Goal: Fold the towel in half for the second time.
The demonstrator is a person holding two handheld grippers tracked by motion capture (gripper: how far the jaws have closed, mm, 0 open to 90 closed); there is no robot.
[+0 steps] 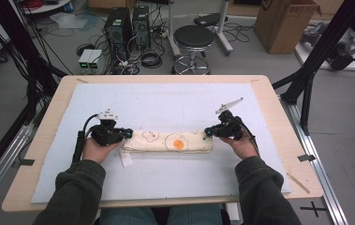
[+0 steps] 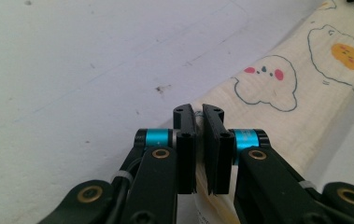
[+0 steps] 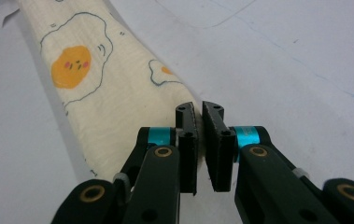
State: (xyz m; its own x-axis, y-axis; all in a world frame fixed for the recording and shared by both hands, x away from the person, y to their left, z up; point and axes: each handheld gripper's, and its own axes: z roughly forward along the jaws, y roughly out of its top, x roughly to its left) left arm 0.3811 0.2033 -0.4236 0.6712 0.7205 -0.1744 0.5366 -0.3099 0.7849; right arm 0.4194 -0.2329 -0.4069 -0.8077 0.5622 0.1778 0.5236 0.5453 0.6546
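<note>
Folded cloth [image 1: 168, 141] (fried-egg print) lies mid-mat, nearer the person. Left gripper [image 1: 127, 133] is clamped on its left end, right gripper [image 1: 208, 131] pinches the right end. White mat [image 1: 175, 101] covers the table [image 1: 48, 117].

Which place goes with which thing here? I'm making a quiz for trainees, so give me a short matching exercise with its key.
Things:
1. left claw
2. right claw
3. folded egg-print cloth
4. black stool

Places or states:
A. on the floor beyond the table
B. shut at the cloth's right end
C. lying across the white mat
D. shut at the cloth's left end

Pairs: 1-D, 2-B, 3-C, 4-A
</note>
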